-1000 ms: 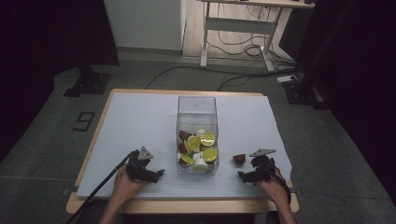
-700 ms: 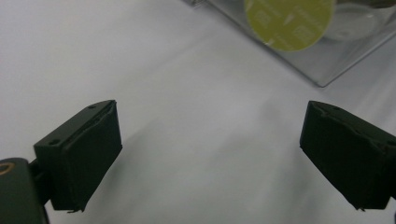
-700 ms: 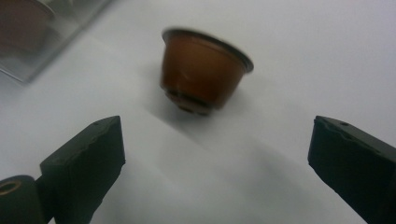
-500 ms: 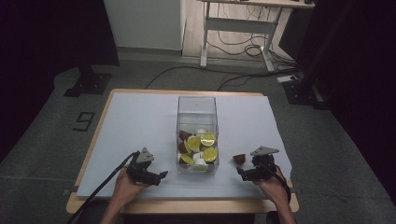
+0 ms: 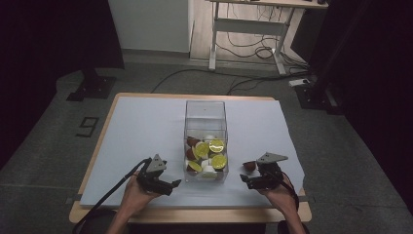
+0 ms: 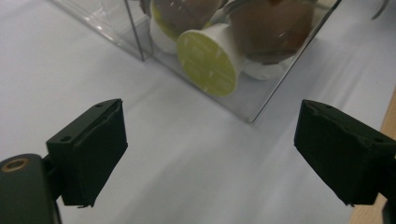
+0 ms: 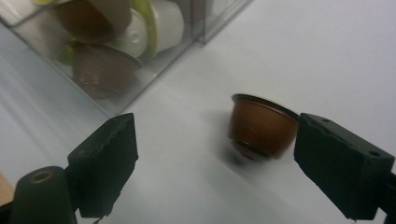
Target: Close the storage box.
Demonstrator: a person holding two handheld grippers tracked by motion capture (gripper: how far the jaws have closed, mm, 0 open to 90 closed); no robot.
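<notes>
A clear, square-sided plastic box (image 5: 206, 141) stands on a pale blue sheet (image 5: 141, 131) covering a wooden table, and everything here is placed from that box. Inside it lies a loose heap of coffee capsules, some brown, some white with lime-green foil lids (image 6: 206, 62).

One small brown capsule (image 7: 261, 126) sits outside on the sheet, just right of the box's near right corner, tipped a little on its side. The right gripper (image 5: 254, 179), held by a hand near the table's front edge, points at it. Its two black jaws have just been closing a little yet stand wide, and the capsule lies between them close to one pad without being pressed.

The left gripper (image 5: 168, 184) hovers off the box's near left corner, jaws also just narrowing, wide apart and holding nothing.

The capsule looks light, rigid and smooth, likely to roll or slip, with a foil face that could dent. Gripping across its tapered wall below the rim seems safest. The box wall stands close by, limiting the approach from that side.
</notes>
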